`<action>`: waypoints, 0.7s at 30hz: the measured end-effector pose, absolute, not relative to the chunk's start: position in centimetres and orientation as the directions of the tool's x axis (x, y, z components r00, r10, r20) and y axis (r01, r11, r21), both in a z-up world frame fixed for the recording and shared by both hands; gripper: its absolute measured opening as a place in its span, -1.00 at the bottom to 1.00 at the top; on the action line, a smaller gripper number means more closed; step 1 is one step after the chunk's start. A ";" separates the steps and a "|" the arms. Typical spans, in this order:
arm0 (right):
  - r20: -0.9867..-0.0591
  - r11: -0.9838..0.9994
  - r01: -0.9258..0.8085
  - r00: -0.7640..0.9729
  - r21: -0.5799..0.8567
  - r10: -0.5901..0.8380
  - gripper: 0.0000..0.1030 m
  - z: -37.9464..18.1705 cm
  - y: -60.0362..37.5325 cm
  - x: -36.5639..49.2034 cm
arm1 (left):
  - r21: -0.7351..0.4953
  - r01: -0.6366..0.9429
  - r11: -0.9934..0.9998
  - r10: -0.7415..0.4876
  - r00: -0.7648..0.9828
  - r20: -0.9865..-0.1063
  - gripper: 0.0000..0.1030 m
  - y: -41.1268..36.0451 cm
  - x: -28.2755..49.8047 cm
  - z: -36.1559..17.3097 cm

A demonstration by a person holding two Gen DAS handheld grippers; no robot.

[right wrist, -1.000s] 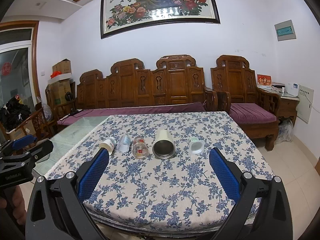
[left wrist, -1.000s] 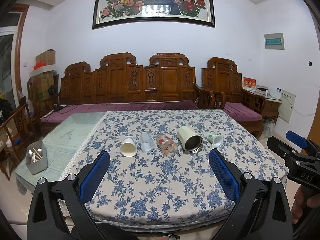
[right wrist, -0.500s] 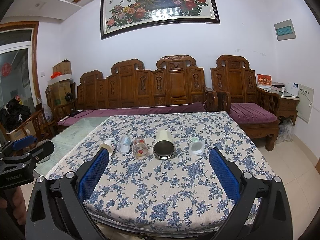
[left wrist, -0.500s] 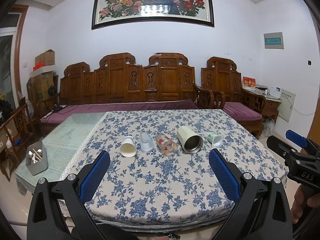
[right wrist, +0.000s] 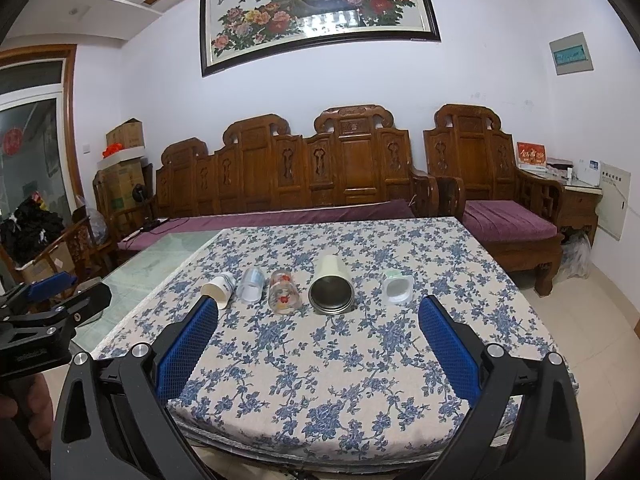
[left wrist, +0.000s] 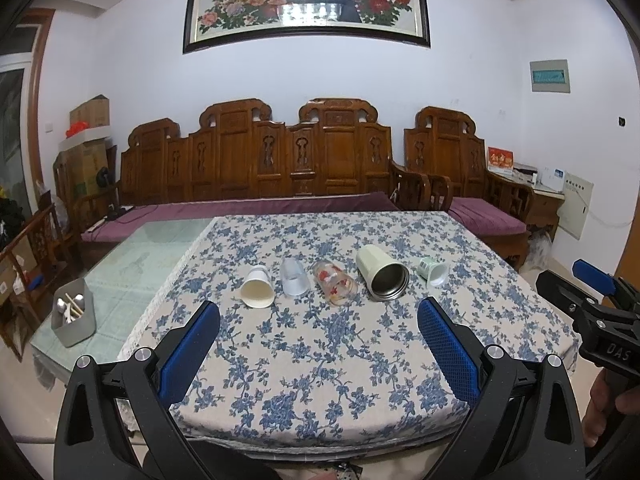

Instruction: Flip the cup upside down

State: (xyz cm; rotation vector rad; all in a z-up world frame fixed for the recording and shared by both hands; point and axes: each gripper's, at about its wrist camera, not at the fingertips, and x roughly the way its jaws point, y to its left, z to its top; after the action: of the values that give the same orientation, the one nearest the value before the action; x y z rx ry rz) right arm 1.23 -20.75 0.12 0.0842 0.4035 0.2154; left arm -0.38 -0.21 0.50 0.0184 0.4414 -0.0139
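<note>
Both hand-held grippers (left wrist: 318,338) (right wrist: 318,338) spread wide, near table edge (left wrist: 320,438), cups (left wrist: 382,278) beyond

Cloth, glass, metal and paper on the table

A matt floral tablecloth (left wrist: 320,344) bears a paper cup (left wrist: 258,288), a clear printed glass (left wrist: 334,282) and a cream tumbler (left wrist: 382,272) with dull metal lining; textured blue pads (right wrist: 448,344).

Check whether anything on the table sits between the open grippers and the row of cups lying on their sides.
Nothing visible does. Only bare floral tablecloth lies between the right gripper and the cream metal-lined cup, and between the left gripper and the paper cup. The five cups lie in one row, none in front of another.
</note>
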 end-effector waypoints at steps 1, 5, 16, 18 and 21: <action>-0.383 0.972 -0.195 0.895 0.129 0.230 0.95 -0.1 -20.8 1.5 | 0.018 0.018 1.000 -0.009 0.901 -0.433 0.85 -0.2 -0.1 0.3; -0.391 0.969 -0.211 0.887 0.132 0.246 0.95 -0.9 -20.6 2.8 | 0.035 0.030 0.999 -0.010 0.884 -0.467 0.85 0.1 1.5 -0.3; -0.431 0.953 -0.281 0.850 0.114 0.302 0.95 -3.2 -19.4 9.7 | 0.072 0.032 0.997 0.014 0.829 -0.559 0.85 1.8 9.2 -2.4; -0.437 0.947 -0.301 0.841 0.113 0.320 0.95 -3.6 -19.0 11.1 | 0.071 0.036 0.997 0.012 0.811 -0.584 0.85 2.1 10.9 -3.0; -0.455 0.935 -0.333 0.819 0.121 0.350 0.95 -4.1 -18.3 13.3 | 0.066 0.051 0.996 0.002 0.777 -0.629 0.85 2.4 13.7 -4.1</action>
State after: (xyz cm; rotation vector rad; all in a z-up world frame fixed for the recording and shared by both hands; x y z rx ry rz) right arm 13.34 -18.28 -4.14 0.0369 0.4920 0.3638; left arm 13.68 2.42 -4.07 0.0813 0.6805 -0.0268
